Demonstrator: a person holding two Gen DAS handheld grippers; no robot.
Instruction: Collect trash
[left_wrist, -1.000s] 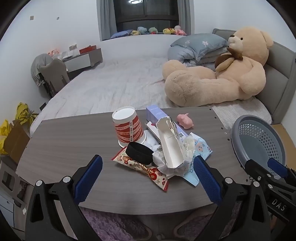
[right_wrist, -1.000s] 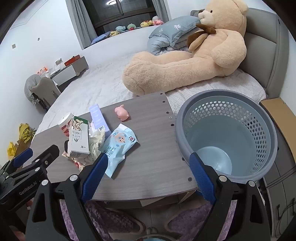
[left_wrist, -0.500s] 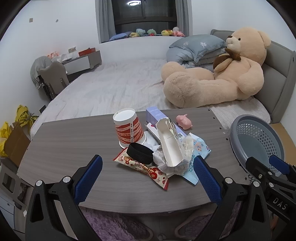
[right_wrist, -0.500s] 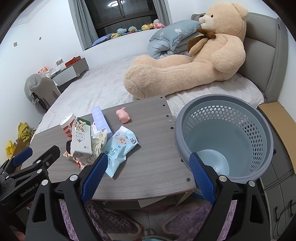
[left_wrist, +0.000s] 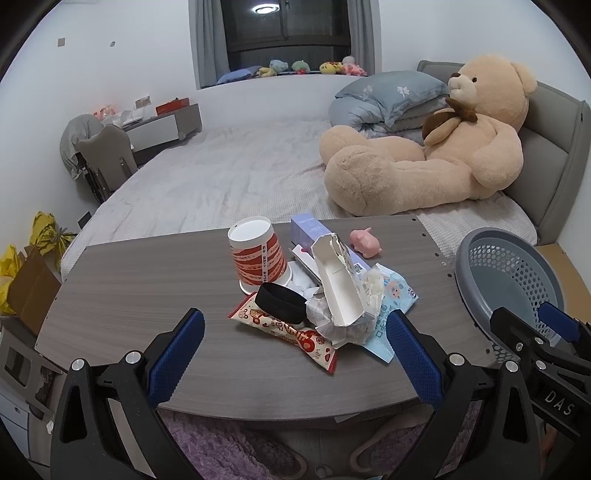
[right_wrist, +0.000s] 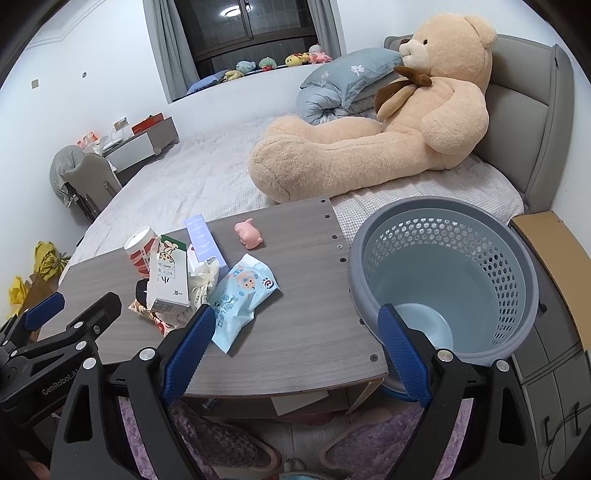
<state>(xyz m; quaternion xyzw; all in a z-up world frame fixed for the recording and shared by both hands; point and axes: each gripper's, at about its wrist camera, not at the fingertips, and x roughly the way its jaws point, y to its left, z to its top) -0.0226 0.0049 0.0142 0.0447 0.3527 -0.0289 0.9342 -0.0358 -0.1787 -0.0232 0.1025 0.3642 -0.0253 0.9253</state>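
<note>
A heap of trash lies mid-table: an upturned red-and-white paper cup (left_wrist: 258, 256), a torn white carton (left_wrist: 338, 284) (right_wrist: 168, 275), a black band (left_wrist: 280, 302), a red snack wrapper (left_wrist: 291, 332), crumpled tissue (left_wrist: 369, 288) and a light blue wipes pack (left_wrist: 393, 306) (right_wrist: 242, 295). A lilac box (right_wrist: 203, 236) and a pink pig toy (right_wrist: 249, 234) lie behind. The grey perforated bin (right_wrist: 443, 277) (left_wrist: 509, 273) stands off the table's right end. My left gripper (left_wrist: 295, 354) hangs open at the near edge, short of the heap. My right gripper (right_wrist: 295, 347) is open too, between the wipes pack and bin.
The grey wood table (left_wrist: 147, 288) stands over a bed (left_wrist: 221, 177) holding a big teddy bear (left_wrist: 436, 147) and folded bedding. A chair and low desk (left_wrist: 147, 129) stand far left. Yellow bags (left_wrist: 44, 232) sit by the left wall; slippers on a purple rug below.
Both grippers have drawn back and risen slightly, so the table and bin sit a little farther off. Nothing on the table has moved; both stay open.
</note>
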